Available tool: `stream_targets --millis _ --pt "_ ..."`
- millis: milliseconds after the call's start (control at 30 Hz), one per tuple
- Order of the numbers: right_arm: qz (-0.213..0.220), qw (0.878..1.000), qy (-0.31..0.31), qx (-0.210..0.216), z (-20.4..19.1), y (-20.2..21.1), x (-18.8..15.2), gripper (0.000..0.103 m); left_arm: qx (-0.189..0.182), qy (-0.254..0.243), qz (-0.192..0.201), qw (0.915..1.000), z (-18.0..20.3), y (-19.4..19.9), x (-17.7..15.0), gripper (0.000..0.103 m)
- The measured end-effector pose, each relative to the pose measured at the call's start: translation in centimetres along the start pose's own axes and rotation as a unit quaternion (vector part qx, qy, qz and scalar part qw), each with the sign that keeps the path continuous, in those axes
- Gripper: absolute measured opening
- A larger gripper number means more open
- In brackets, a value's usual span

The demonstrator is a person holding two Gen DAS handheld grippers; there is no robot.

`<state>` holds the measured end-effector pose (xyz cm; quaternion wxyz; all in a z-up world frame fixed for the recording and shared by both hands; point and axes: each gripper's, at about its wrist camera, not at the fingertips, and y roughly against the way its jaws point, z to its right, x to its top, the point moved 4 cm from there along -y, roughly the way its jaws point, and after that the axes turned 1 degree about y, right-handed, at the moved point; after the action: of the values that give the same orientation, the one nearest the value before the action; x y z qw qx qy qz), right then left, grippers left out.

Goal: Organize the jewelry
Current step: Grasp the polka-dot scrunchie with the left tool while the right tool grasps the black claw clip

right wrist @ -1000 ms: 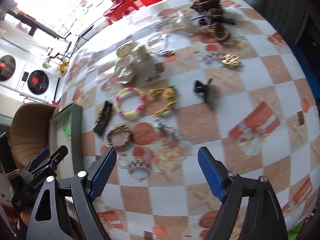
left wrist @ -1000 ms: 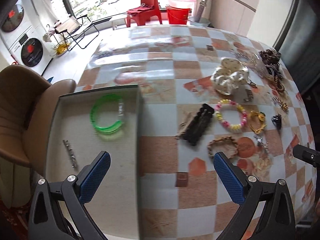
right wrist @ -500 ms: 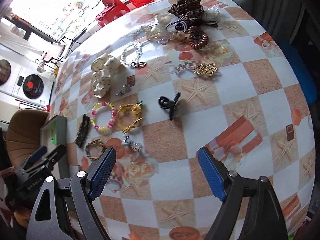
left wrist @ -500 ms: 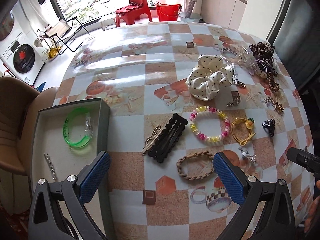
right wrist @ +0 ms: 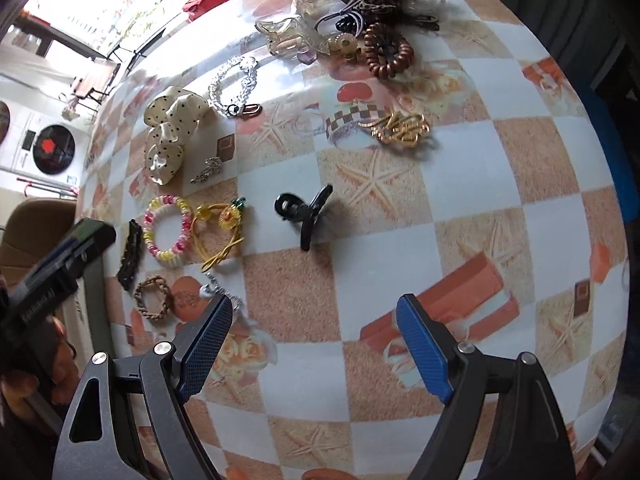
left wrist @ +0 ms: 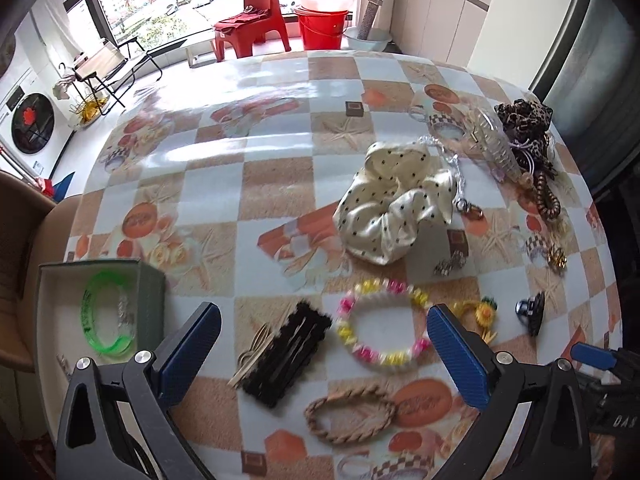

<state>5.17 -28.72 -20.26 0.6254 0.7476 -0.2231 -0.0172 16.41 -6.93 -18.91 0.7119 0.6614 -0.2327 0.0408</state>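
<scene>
2 grippers hung empty with jaws spread: the left gripper [left wrist: 323,344] above a pink-and-yellow beaded bracelet [left wrist: 382,322] near the tabletop's [left wrist: 280,120] near edge, the right gripper [right wrist: 314,346] short of a black claw clip [right wrist: 305,212]. Light and floppy, the bracelet probably wanted pinching across 1 side of its ring; a green box [left wrist: 152,300] waited at the left edge.

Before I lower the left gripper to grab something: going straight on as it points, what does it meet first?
Likely the pink-and-yellow bead bracelet, which lies between the open fingers of the left gripper, with the black clip card close beside it. Depth is unclear.
</scene>
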Motion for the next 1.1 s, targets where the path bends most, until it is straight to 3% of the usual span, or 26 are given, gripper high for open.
stream_targets --millis 300,567,800,867,933,1100 --pt "0.012 0.999 0.030 -0.034 -0.7 -1.0 1.6 0.086 -0.028 -0.032 -0.004 0.9991 2.7 -3.8 3.2 0.103" --pt "0.027 0.997 0.040 -0.060 -1.4 -2.1 2.7 0.086 -0.039 -0.027 -0.002 0.9989 4.0 -6.0 5.3 0.103" --pt "0.035 0.995 0.051 -0.078 -2.1 -3.2 3.6 0.073 -0.027 -0.021 -0.004 0.9994 4.5 -7.7 5.9 0.103" --pt "0.043 0.993 0.058 -0.090 -2.2 -3.2 3.7 0.068 -0.022 -0.021 -0.006 0.9995 4.5 -7.9 5.7 0.088" --pt "0.047 0.992 0.061 -0.099 -2.3 -3.2 3.9 0.060 -0.016 -0.021 -0.011 0.9996 4.5 -8.3 5.5 0.084" --pt "0.052 0.990 0.067 -0.113 -2.7 -3.5 4.0 0.052 -0.013 -0.027 -0.005 0.9995 4.8 -8.1 5.4 0.074"
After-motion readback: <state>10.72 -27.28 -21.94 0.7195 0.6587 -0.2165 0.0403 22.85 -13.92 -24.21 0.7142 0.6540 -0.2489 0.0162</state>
